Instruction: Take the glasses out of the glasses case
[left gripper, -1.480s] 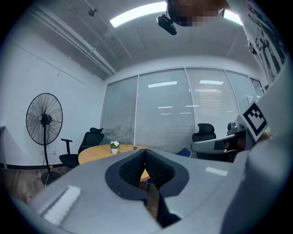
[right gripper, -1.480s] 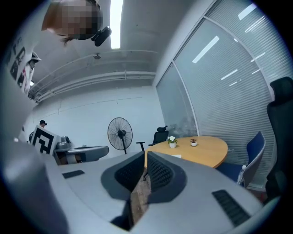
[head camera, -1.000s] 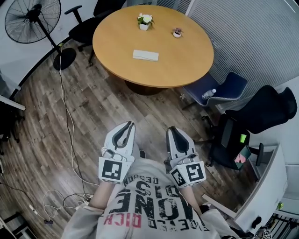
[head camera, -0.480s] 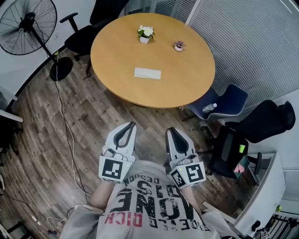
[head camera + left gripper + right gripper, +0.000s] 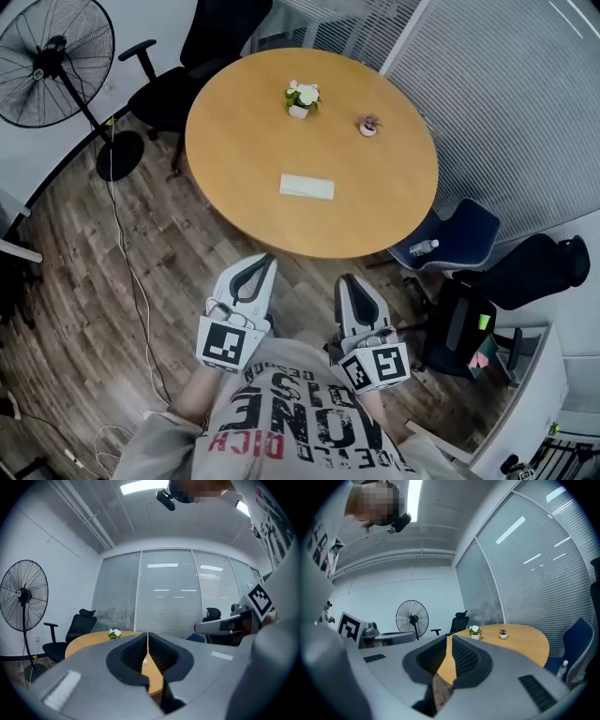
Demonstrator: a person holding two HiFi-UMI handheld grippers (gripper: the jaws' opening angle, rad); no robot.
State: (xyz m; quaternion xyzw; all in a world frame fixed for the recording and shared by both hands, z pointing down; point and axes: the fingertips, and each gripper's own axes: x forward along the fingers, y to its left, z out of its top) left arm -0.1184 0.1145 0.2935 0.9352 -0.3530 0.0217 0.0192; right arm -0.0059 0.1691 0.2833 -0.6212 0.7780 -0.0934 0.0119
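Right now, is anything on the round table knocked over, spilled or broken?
No, nothing on the round table looks spilled or broken. The glasses case lies flat, and the white-flowered plant and the small potted plant both stand upright. The only odd bit is a bottle lying on the seat of the blue chair.

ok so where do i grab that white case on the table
Likely across its short width, around the middle, coming down from the person's side of the table. The glasses case lies flat with one long edge facing that side, so the jaws can straddle the two long edges. The ends are farther apart and probably too wide to span.
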